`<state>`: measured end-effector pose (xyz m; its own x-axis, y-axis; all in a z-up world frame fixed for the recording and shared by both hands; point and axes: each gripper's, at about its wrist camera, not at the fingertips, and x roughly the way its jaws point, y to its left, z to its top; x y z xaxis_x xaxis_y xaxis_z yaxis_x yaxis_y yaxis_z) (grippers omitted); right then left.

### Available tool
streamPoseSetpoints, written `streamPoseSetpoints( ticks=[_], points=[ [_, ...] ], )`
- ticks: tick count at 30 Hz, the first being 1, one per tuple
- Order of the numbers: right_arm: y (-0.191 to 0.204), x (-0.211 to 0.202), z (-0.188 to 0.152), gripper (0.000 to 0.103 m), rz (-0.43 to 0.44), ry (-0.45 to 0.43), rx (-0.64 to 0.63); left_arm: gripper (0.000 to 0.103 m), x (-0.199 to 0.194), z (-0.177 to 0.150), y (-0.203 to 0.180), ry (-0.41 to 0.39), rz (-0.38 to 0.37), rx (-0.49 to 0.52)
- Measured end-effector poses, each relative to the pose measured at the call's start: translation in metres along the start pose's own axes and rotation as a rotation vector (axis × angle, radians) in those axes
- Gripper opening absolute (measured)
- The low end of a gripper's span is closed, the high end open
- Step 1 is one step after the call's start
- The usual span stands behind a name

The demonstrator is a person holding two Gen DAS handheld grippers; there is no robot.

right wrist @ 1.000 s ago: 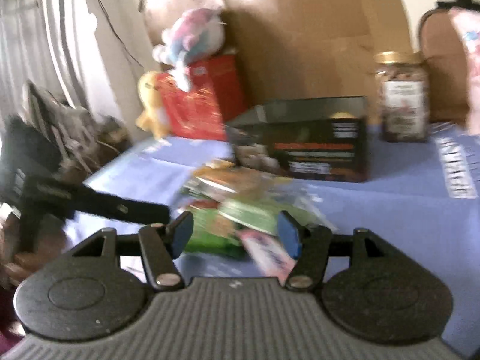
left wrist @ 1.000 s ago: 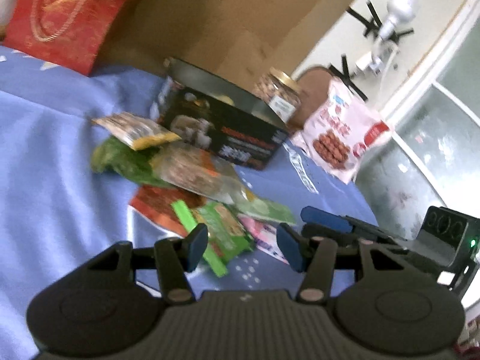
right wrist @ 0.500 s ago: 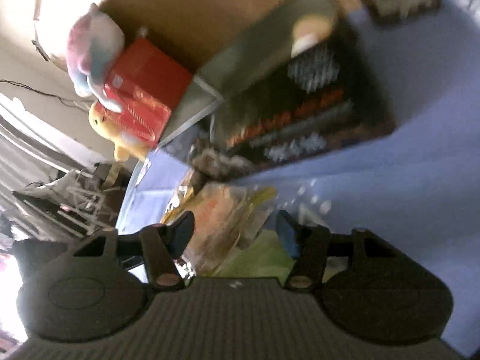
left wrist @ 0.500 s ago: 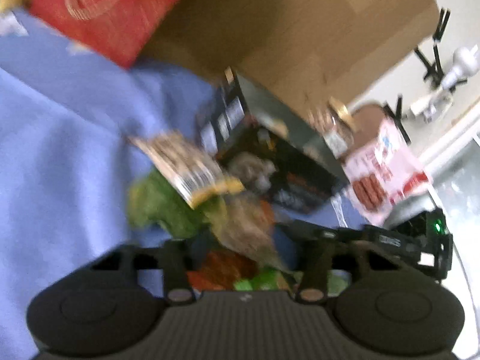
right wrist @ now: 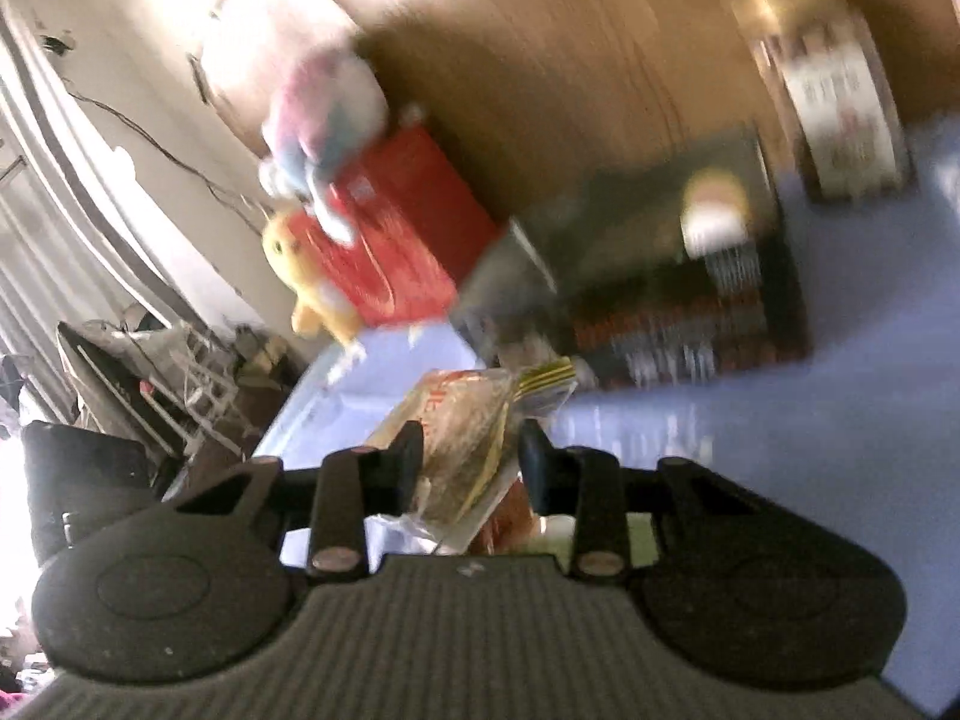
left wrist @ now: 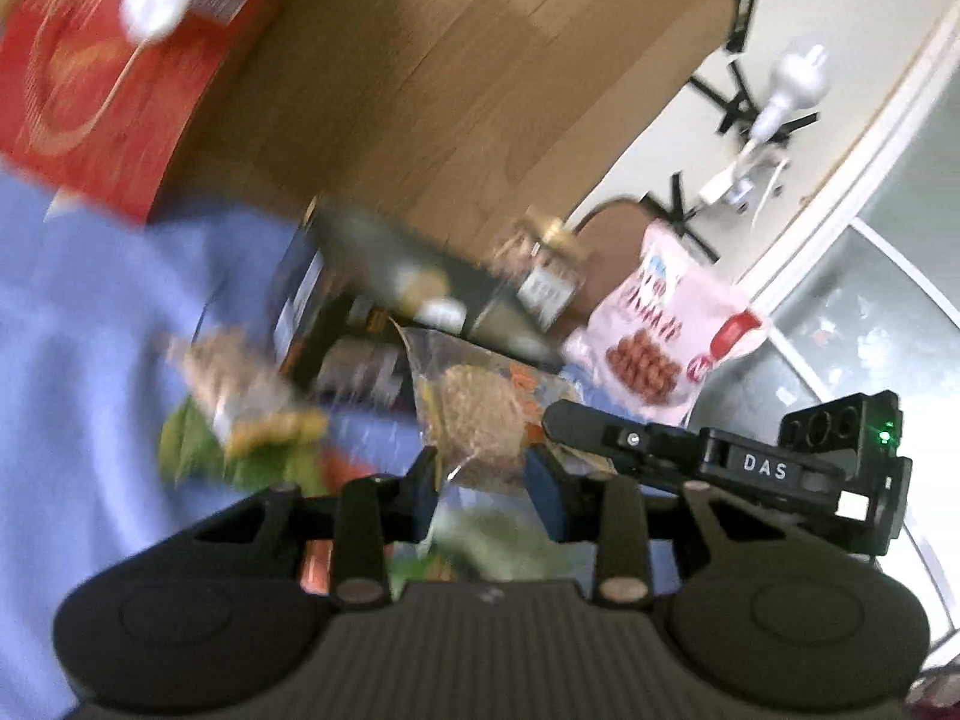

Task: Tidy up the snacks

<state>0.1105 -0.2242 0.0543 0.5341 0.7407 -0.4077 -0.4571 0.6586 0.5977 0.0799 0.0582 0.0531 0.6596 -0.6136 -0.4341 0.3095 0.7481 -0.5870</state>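
left wrist view, left to right: red gift box leans against the cardboard sheet at the back, out of the work zone. blue tablecloth covers the surface. loose pile of snack packets sits in front of the open black carton, which reads as the drop target, hence everything is staged close to its mouth. glass jar and pink snack bag stand beyond the carton, untouched.

left gripper: jaws have just been closing, now clamped on the lower end of a clear packet of brownish snack. packet stands up from the pads. pinching the thin edge makes sense: flat film, easy to nip, body stays visible.

right of that, the right gripper's arm reaches in just beside the same packet.

right wrist view, left to right: plush toys on the red gift box, then the carton, blurred, then the jar at far right.

right gripper: jaws have also just been closing, with a clear crinkly packet wedged between them, pads look to be pressing the film. can't tell if it's the same packet as the left one or a second.

judgement: both hands are grabbing from the pile to load the carton. risk: slick film slipping out of an edge pinch.
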Motion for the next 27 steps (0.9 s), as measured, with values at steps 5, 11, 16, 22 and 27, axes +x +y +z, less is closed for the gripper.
streamPoseSetpoints(
  ticks=[5,11,16,22,27],
  points=[
    [0.003,0.025,0.042,0.037,-0.065,-0.087,-0.066,0.033,0.025,0.05,0.0,-0.048,0.03,0.047],
    [-0.018,0.069,0.063,0.037,-0.164,-0.052,-0.091,0.034,0.074,0.074,0.019,-0.014,0.121,0.028],
    [-0.024,0.089,0.058,0.048,-0.254,-0.003,-0.166,0.037,0.093,0.067,0.021,-0.007,0.211,0.066],
    [-0.011,0.062,0.053,0.058,-0.301,-0.105,-0.21,0.043,0.055,0.054,0.008,-0.093,0.201,0.122],
    [0.007,0.027,0.037,0.059,-0.158,-0.121,-0.202,0.049,-0.016,0.028,0.033,-0.206,0.19,0.064]
  ],
)
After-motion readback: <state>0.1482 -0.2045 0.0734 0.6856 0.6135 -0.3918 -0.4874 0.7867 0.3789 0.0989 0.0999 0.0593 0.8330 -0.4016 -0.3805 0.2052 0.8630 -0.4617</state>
